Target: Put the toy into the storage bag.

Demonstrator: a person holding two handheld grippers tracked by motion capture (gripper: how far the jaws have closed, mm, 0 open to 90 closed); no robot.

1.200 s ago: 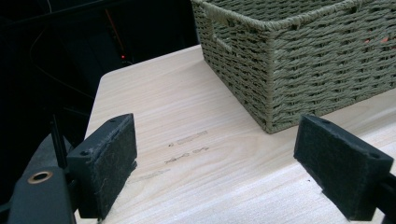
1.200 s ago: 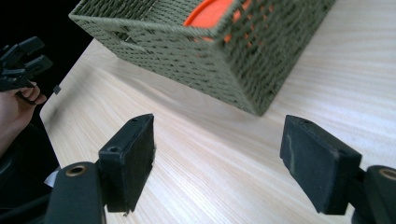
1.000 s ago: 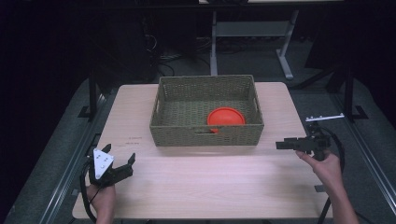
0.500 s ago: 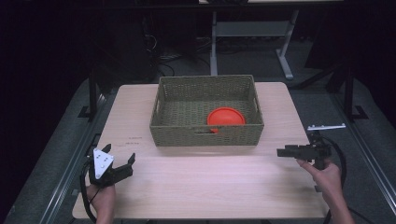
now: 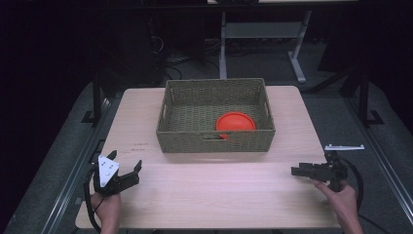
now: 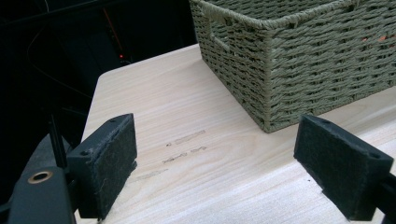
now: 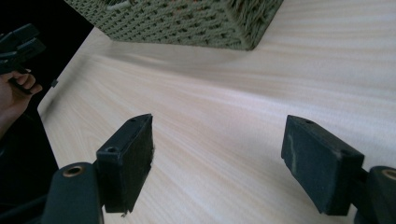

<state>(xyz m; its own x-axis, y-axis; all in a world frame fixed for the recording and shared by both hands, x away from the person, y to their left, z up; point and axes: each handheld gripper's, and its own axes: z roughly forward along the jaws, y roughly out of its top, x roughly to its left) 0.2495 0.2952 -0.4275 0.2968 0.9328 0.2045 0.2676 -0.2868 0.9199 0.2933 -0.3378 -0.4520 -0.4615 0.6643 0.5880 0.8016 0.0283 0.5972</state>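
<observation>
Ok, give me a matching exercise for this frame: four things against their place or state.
Things:
1. basket
2. orange bowl
3. left gripper
4. right gripper

Places or states:
A. inside the basket, near its front wall
B. open, over the table's near right edge
C. middle of the table, toward the far side
D. open, at the table's near left corner

Pairs: 1-C, 2-A, 3-D, 4-B

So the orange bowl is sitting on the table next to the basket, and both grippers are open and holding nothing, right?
Not quite. The orange bowl is inside the woven basket, near its front right, not on the table beside it; the high view shows this. The rest is right: the left gripper and the right gripper are both open with nothing between the jaws.
</observation>
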